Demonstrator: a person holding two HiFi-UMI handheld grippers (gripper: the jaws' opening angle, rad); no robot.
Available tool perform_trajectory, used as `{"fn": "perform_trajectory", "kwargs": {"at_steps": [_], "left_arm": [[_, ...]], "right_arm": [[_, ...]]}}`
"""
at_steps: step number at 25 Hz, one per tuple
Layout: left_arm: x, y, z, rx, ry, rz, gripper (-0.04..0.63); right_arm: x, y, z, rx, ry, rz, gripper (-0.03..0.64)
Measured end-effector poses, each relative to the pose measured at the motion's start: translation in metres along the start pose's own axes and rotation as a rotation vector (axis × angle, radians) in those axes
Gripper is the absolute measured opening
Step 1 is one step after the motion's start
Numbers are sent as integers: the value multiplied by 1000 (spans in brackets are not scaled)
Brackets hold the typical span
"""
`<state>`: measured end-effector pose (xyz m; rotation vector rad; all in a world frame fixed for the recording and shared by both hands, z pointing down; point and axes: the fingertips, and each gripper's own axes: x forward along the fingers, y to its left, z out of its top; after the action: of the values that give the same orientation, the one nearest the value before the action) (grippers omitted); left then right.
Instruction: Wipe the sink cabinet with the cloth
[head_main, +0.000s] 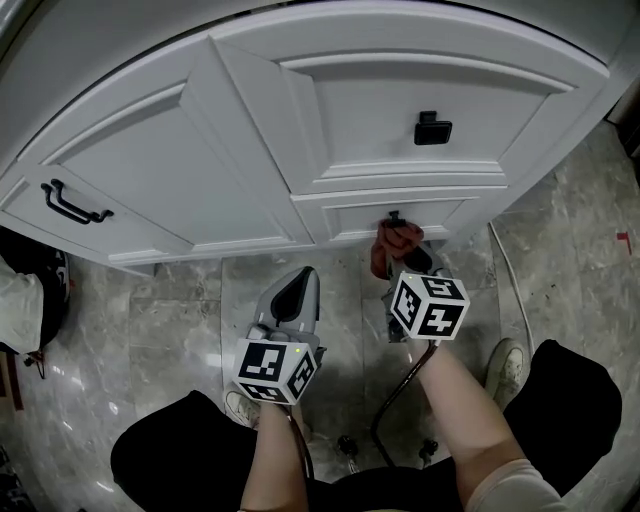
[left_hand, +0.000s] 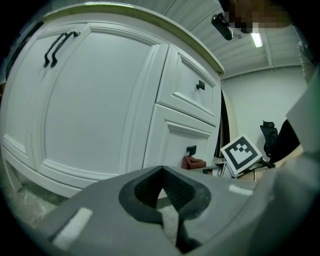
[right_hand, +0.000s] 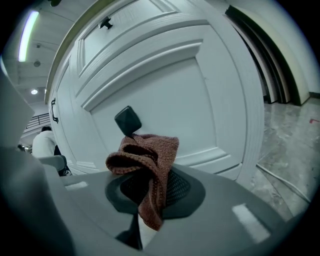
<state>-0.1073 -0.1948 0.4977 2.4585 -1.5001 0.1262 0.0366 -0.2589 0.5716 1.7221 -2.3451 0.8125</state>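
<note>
Cloth (right_hand: 147, 170) clamped in right tongs (right_hand: 142, 202), just below drawer knob (right_hand: 128, 120); left tongs (left_hand: 162, 202) closed, empty.

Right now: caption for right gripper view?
Right gripper holds a reddish-brown cloth near the black knob of the white cabinet.

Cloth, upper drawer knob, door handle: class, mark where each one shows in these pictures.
cloth (right_hand: 151, 162), right gripper view, middle of the bunched fold.
upper drawer knob (head_main: 432, 128), head view, centre of its black face.
door handle (head_main: 74, 207), head view, middle of the black bar.

Black knob (right_hand: 127, 120) juts from drawer front (right_hand: 170, 95) beside the cloth (right_hand: 148, 165).
</note>
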Motion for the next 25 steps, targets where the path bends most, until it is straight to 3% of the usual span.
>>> {"fn": "perform_trajectory", "kwargs": {"at_steps": [10,15,19,25], "left_arm": [[21,-31,7,3,-9,-40,0],[33,-55,-4,11,7,-75,0],[35,-73,-12,24,25,-106,0],[31,-94,5,41,-16,-118,0]], "right_arm": [[-24,-67,13,82,8,-147,83],[-40,-104,17,72,9,-237,80],[-56,-118,22,80,-16,-241,77],[-90,-81,56,-92,-95,-193,78]]}}
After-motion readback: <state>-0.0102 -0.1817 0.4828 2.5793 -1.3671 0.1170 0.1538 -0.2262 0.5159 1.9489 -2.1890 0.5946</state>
